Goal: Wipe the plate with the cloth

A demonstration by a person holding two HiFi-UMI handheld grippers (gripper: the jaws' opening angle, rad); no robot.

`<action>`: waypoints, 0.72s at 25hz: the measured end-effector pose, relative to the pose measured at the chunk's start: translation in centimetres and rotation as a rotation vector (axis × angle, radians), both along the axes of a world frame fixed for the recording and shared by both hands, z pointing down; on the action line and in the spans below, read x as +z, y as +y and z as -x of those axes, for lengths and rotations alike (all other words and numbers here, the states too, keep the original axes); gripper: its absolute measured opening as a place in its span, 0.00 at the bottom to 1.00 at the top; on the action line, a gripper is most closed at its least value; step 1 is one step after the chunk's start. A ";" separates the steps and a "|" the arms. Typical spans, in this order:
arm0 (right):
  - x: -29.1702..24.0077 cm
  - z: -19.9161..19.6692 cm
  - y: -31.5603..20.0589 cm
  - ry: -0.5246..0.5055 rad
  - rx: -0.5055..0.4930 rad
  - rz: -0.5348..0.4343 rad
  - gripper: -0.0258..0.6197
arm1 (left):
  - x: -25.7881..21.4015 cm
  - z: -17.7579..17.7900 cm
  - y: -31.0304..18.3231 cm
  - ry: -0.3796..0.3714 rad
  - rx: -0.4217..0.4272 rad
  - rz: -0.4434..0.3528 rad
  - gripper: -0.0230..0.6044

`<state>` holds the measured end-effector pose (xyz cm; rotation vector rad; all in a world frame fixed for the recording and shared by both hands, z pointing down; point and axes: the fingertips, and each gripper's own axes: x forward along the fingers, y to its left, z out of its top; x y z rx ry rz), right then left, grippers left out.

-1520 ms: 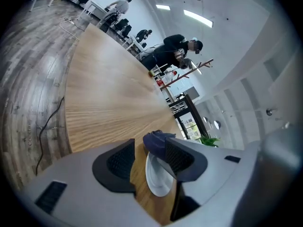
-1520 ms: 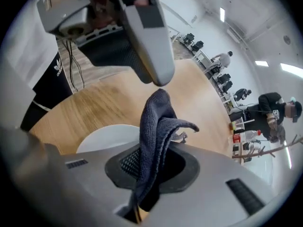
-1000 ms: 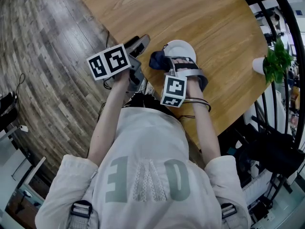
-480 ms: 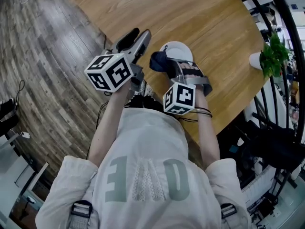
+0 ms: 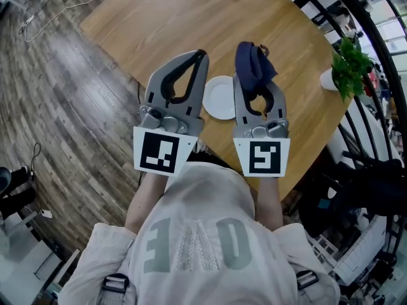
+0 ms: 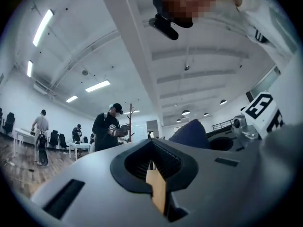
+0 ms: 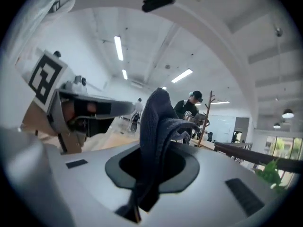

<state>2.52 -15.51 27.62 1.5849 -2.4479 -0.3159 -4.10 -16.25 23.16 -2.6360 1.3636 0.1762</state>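
Between our two claws and below them, the plate (image 5: 219, 97) lies bare on the worktop (image 5: 191, 18), touched by neither. Our right claw (image 5: 253, 75) is clamped on the dark cloth (image 5: 254, 59), which bunches past its tips, well above the plate. Our left claw (image 5: 202, 56) is closed on nothing. We judge the cloth secured but off the plate — whether wiping is finished or still ahead, we cannot tell.

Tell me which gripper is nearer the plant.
Right. The right gripper, holding the cloth, is closest to the potted plant; the left gripper is beyond the plate, farther away.
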 end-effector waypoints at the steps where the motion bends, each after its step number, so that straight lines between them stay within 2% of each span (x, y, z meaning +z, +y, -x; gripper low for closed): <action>1: -0.5 -0.7 0.5 -0.056 0.016 -0.012 0.13 | 0.0 -0.5 0.2 -0.022 0.012 -0.009 0.05; 3: -0.8 -2.2 1.4 -0.112 0.048 -0.030 0.13 | 0.2 -1.6 0.4 -0.070 0.034 -0.025 0.05; 6: -0.2 -3.7 2.1 -0.105 0.081 -0.025 0.13 | 0.3 -2.5 0.4 -0.107 0.047 -0.028 0.05; 12: 0.7 -4.2 2.1 -0.062 0.105 -0.005 0.13 | -0.4 -2.5 -0.1 -0.094 0.038 -0.041 0.05; 18: 1.2 -4.4 1.9 -0.047 0.102 -0.004 0.13 | -1.5 -2.1 0.5 -0.086 0.011 -0.095 0.05</action>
